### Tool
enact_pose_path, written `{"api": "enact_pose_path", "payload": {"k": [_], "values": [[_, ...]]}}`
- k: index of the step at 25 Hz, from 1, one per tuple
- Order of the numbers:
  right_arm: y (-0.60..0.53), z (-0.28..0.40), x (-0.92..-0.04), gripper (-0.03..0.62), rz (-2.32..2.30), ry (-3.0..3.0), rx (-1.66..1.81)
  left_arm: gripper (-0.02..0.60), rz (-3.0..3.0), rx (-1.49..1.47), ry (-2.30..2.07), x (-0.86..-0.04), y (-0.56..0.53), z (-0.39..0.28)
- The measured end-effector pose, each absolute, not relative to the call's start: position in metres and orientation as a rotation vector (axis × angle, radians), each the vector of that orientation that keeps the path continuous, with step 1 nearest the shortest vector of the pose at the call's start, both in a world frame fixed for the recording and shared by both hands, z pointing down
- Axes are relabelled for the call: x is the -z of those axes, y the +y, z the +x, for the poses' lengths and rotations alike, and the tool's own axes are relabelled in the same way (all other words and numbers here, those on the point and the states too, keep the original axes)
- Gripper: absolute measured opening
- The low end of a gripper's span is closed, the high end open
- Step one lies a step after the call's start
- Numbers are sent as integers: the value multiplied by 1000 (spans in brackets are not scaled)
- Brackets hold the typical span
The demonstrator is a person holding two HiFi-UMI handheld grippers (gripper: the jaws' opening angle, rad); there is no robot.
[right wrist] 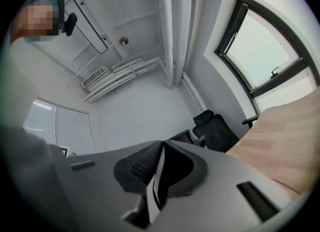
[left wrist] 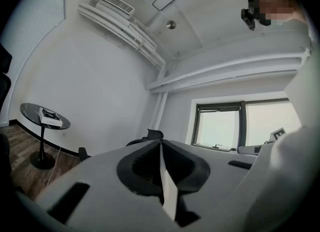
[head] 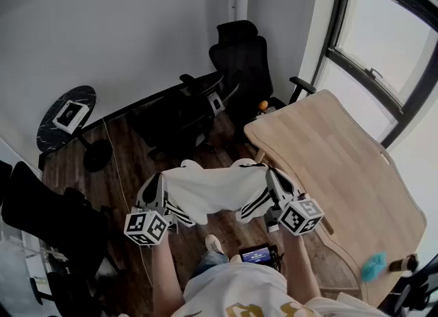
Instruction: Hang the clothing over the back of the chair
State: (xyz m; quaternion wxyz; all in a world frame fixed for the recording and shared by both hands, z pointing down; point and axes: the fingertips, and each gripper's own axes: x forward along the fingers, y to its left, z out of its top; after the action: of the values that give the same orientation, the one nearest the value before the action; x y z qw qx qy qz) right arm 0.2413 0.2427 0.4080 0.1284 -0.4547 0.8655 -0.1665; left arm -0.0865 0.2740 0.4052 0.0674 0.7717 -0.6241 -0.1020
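Observation:
A white garment with black stripes (head: 215,189) hangs stretched between my two grippers, above the wooden floor. My left gripper (head: 154,189) is shut on its left end and my right gripper (head: 274,184) on its right end. In the left gripper view a thin fold of white cloth (left wrist: 167,186) is pinched between the closed pads of the left gripper (left wrist: 161,148). The right gripper view shows the same, with white cloth (right wrist: 155,181) in the right gripper (right wrist: 162,148). A black high-backed office chair (head: 239,59) stands ahead by the wall, beyond the garment.
A second, lower black chair (head: 185,110) stands in front of the tall one. A light wooden table (head: 342,165) fills the right side, with a blue object (head: 374,265) near its close end. A round black side table (head: 65,113) stands far left, another dark chair (head: 41,220) near left.

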Motion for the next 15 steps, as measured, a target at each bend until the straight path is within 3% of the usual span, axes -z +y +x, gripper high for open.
{"api": "enact_pose_path", "payload": {"k": [15], "values": [[235,249,-397,31,-1270,2601,443,31,2324,298,-1877,-402,281,-80]]}}
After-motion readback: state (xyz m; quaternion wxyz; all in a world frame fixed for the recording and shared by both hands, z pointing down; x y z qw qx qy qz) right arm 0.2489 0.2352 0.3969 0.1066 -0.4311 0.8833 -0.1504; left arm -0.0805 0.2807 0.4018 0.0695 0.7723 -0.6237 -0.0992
